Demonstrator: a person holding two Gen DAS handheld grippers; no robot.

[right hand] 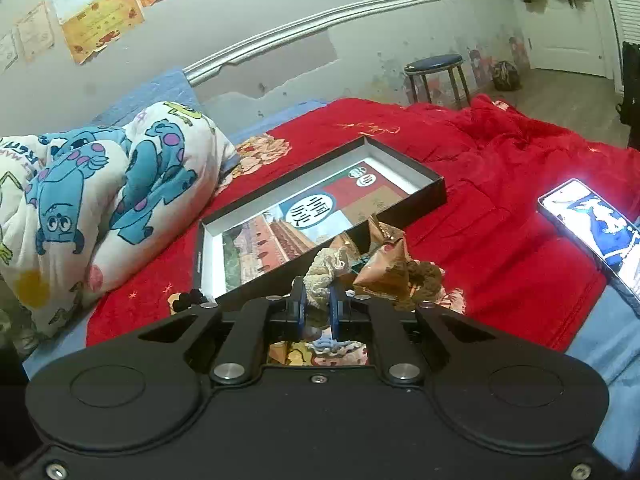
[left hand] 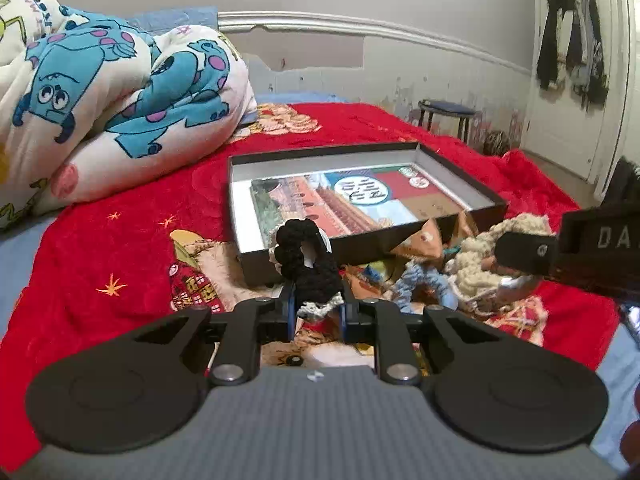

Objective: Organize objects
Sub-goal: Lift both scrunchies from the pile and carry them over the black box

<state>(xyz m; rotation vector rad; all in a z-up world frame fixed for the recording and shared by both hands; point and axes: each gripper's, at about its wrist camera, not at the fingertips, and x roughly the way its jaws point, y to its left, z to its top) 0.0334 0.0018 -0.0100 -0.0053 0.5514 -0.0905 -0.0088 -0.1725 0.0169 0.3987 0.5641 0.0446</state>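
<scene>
My left gripper (left hand: pixel 318 312) is shut on a black crocheted piece with a white trim (left hand: pixel 312 268), held above the red bedspread just in front of the open black box (left hand: pixel 320 151). My right gripper (right hand: pixel 318 304) is shut on a cream crocheted piece (right hand: pixel 326 270); the same cream crocheted piece (left hand: pixel 480 268) shows at the right of the left wrist view. A blue crocheted piece (left hand: pixel 420 284) and brown triangular pouches (right hand: pixel 384 264) lie against the box's near wall. A brown crocheted piece (right hand: pixel 424 276) lies beside them. A printed picture card covers the floor of the black box (right hand: pixel 436 184).
A bundled blanket with blue monsters (left hand: pixel 120 92) lies left of the box. A lit phone (right hand: pixel 592 220) rests on the red bedspread (right hand: pixel 500 184) at the right. A blue-topped stool (right hand: pixel 436 68) stands by the far wall.
</scene>
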